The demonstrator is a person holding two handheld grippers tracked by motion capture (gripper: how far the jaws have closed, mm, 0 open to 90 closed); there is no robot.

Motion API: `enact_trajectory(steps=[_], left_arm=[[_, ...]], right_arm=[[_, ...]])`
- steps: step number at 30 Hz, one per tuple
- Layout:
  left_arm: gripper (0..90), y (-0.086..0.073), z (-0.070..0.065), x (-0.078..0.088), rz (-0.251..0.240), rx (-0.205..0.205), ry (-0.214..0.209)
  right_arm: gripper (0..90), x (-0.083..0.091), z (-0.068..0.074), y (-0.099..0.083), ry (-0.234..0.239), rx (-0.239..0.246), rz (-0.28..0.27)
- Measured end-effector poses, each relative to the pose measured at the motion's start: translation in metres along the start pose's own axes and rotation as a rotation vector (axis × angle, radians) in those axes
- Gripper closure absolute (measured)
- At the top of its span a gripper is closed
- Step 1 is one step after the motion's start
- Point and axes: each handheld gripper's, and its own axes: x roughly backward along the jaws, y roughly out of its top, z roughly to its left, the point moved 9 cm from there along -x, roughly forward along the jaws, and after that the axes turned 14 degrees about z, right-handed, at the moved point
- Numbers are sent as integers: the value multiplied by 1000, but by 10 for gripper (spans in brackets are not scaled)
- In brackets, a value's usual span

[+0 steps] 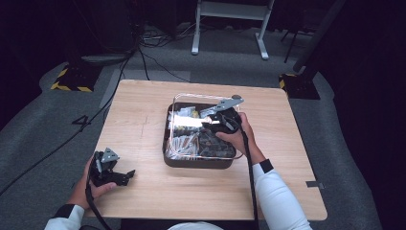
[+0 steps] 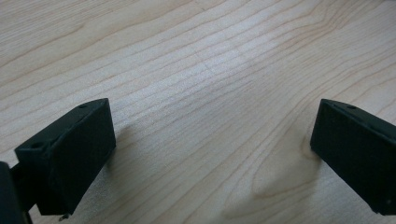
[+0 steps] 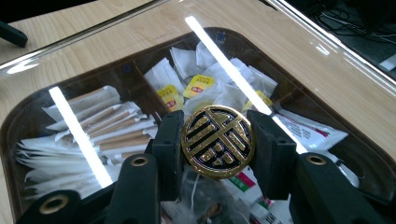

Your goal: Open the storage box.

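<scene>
A dark brown box stands mid-table under a clear lid. Through the lid I see paper sticks in one compartment and tea bags in another. A round black-and-gold knob sits on the lid's middle. My right gripper is shut on that knob, one pad pressed against each side of it. From the high view, the right gripper hovers over the box's centre. Whether the lid rests on the box or is raised I cannot tell. My left gripper lies on the table at the near left, open and holding nothing.
The wooden table has bare wood to the left of the box and along the front edge. Cables and a white stand lie on the grey floor beyond the table.
</scene>
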Motion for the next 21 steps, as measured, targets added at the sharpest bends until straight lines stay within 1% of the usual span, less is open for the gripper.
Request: enact_trajectory(steps=[3, 4, 5, 9, 10, 12, 13, 18, 21], left_arm=[[3, 0, 0, 0, -3, 0, 1], [3, 0, 0, 0, -3, 0, 1], [3, 0, 0, 0, 0, 0, 0], [3, 0, 0, 0, 0, 0, 0], [3, 0, 0, 0, 0, 0, 0], [3, 0, 0, 0, 0, 0, 0], [3, 0, 0, 0, 0, 0, 0], [3, 0, 0, 0, 0, 0, 0], [3, 0, 0, 0, -1, -1, 1]], right_arm=[[588, 6, -5, -7, -9, -10, 2], [588, 6, -5, -7, -9, -10, 2], [589, 9, -8, -12, -14, -15, 6], [588, 16, -14, -17, -23, -26, -2], [588, 21, -18, -21, -30, -34, -7], [588, 25, -21, -24, -31, -38, -10], [588, 25, -21, -24, -31, -38, -10], [588, 30, -31, -38, -47, -46, 1], [589, 33, -34, -43, -50, -52, 7]])
